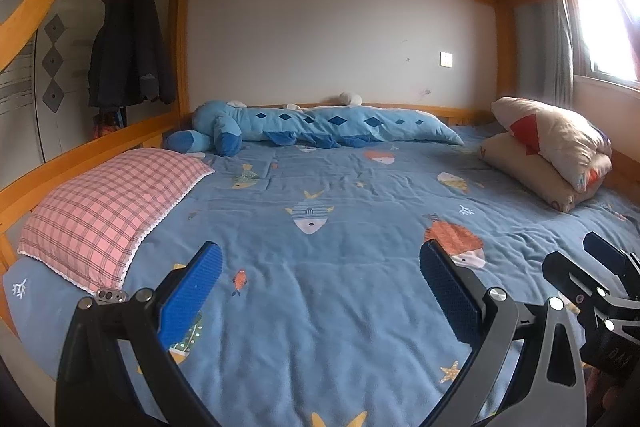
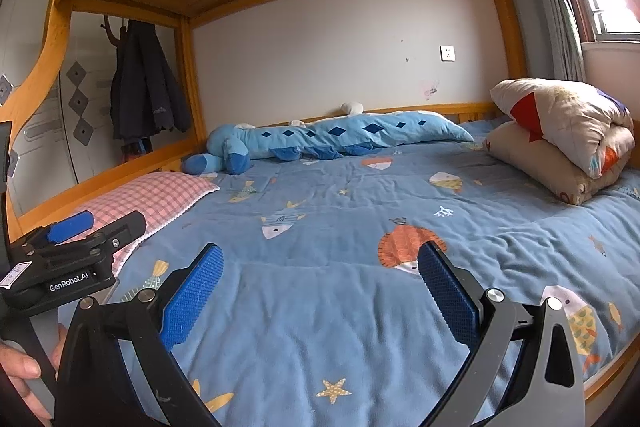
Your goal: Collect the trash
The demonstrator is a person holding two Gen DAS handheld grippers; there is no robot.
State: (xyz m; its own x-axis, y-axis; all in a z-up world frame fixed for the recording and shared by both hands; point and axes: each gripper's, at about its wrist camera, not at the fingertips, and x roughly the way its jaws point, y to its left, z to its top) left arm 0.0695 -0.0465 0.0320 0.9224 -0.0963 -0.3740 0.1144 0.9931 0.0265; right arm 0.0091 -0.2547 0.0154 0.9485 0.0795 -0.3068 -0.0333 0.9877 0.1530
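From the left wrist, the left gripper (image 1: 320, 263) hangs with jaws wide apart over the blue fish bedspread (image 1: 340, 307), and from the right wrist the right gripper (image 2: 320, 263) gapes likewise, though I cannot make out any trash there.

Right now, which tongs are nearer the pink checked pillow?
Left. The left tongs hover over the bedspread just beside the pink checked pillow; the right tongs sit farther toward the bed's window side.
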